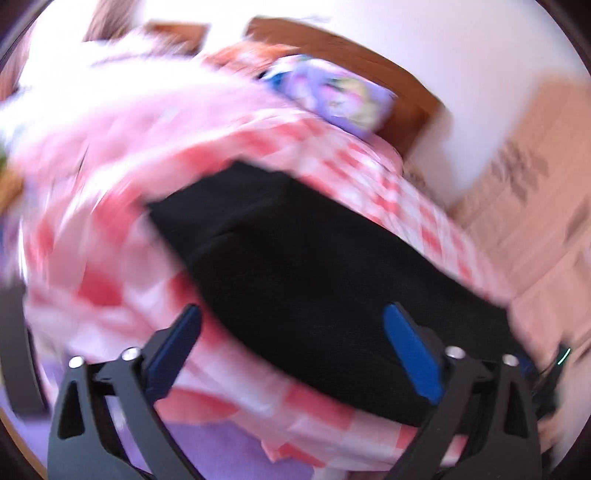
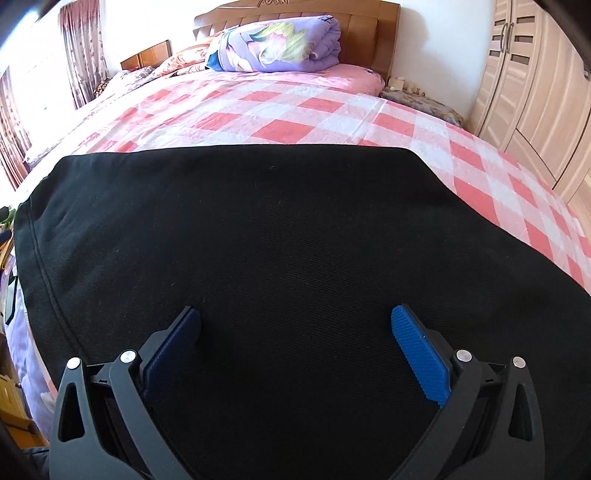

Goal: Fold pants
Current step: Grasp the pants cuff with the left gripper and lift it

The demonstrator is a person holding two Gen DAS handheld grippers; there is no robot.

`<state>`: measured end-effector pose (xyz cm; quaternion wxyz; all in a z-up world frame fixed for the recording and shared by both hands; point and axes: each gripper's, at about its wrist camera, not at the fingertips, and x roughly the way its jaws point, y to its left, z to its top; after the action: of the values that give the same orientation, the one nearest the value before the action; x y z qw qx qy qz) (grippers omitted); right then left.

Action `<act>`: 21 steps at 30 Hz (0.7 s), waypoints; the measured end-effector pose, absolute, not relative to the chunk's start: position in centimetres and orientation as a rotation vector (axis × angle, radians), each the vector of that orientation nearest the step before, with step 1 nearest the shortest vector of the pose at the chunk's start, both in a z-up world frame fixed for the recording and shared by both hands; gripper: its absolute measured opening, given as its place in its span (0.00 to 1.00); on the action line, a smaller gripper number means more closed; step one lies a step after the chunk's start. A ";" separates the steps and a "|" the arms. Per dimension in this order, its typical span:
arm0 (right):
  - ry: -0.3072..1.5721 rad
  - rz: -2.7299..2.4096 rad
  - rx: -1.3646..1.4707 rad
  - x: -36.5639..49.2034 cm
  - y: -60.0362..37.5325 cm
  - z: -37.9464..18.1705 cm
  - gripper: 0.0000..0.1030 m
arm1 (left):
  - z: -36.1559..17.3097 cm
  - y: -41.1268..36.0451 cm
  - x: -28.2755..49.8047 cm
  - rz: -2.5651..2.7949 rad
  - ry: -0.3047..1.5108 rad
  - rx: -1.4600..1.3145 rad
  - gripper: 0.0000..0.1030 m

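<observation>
Right tool [image 2: 295, 350] hovered over the black pants [image 2: 258, 258], fingers spread wide and holding nothing. The pants lay flat on the bed [image 2: 295, 110], which was covered by a pink checked sheet. Beyond lay a rolled purple quilt [image 2: 277, 44] against the wooden headboard [image 2: 365, 26], with a wardrobe [image 2: 524, 81] at right and curtains [image 2: 81, 48] at left. Left tool [image 1: 291, 350], in a motion-blurred view, was likewise wide open and empty above the pants [image 1: 295, 277] on the sheet [image 1: 110, 258].
</observation>
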<state>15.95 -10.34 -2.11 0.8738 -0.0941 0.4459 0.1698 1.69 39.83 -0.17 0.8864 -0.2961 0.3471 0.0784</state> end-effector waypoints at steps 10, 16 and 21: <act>0.933 0.355 -0.194 16.0 -10.4 -2.1 0.96 | -2.6 42.0 2.4 0.116 0.757 -0.741 0.67; 0.932 0.356 -0.194 16.0 -10.5 -2.1 0.96 | -3.8 42.7 3.8 0.137 0.750 -0.790 0.67; 0.932 0.353 -0.194 16.0 -10.4 -2.1 0.96 | -2.8 44.6 3.9 0.147 0.720 -0.819 0.38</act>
<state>16.02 -10.41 -2.15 0.8739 -0.0928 0.4463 0.1689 3.92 44.65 -2.80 0.8525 -0.3890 0.3420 0.0701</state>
